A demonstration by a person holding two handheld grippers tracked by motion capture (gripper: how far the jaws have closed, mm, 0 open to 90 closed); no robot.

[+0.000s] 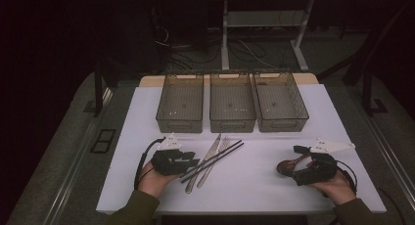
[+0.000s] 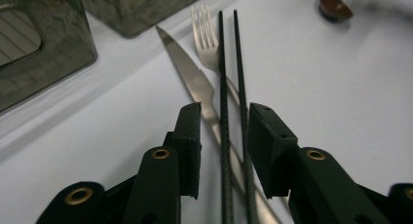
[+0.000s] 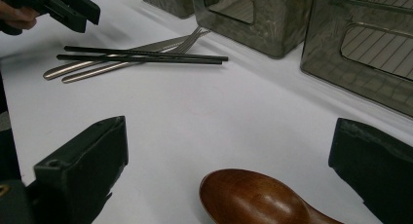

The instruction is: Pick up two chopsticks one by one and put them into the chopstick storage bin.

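Note:
Two black chopsticks (image 1: 230,150) lie crossed over a steel knife (image 1: 211,147) and a fork (image 1: 222,146) on the white table (image 1: 254,186). My left gripper (image 1: 193,162) hovers over their near ends. In the left gripper view its jaws (image 2: 225,109) stand apart on either side of the chopsticks (image 2: 224,63), with the pads touching nothing; the knife (image 2: 187,70) and fork (image 2: 207,34) lie underneath. My right gripper (image 1: 293,165) is open wide around a brown wooden spoon (image 1: 286,166), whose bowl (image 3: 253,197) rests on the table between the jaws (image 3: 231,136).
Three smoky see-through bins (image 1: 179,124) (image 1: 232,126) (image 1: 283,124) stand side by side at the back of the table. The table's front edge runs just below both hands. Dark floor, cables and a stand lie beyond the far edge.

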